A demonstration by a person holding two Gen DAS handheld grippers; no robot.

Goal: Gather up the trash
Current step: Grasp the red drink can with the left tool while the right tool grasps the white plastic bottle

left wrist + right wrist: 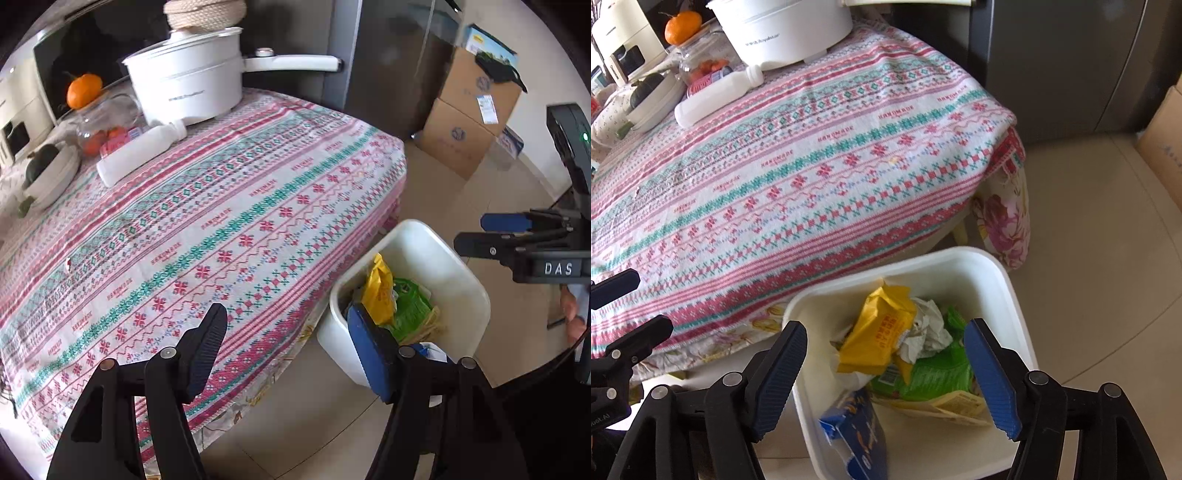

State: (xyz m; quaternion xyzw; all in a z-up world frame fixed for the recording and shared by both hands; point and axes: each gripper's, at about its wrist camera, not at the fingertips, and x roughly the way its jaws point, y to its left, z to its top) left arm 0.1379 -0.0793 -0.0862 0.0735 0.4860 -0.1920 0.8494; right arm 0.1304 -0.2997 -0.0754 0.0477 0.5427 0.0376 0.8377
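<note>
Both grippers are seen released and empty | right gripper [886, 376] is held above the white bin [1008, 280]; wrappers [882, 328] lie below its fingers | left gripper [291, 350] is spread over the table edge | risk: white bottle [140, 153], lying beyond the fingertips, may be rolled off if nudged.

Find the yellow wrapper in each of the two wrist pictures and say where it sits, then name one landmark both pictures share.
Left wrist view: the yellow wrapper stands in the white bin, lower right, beside the table edge.
Right wrist view: the yellow wrapper lies atop the trash in the bin, bottom centre, between the right gripper's open fingers.
Shared landmark: the white bottle lying on the patterned tablecloth.
</note>
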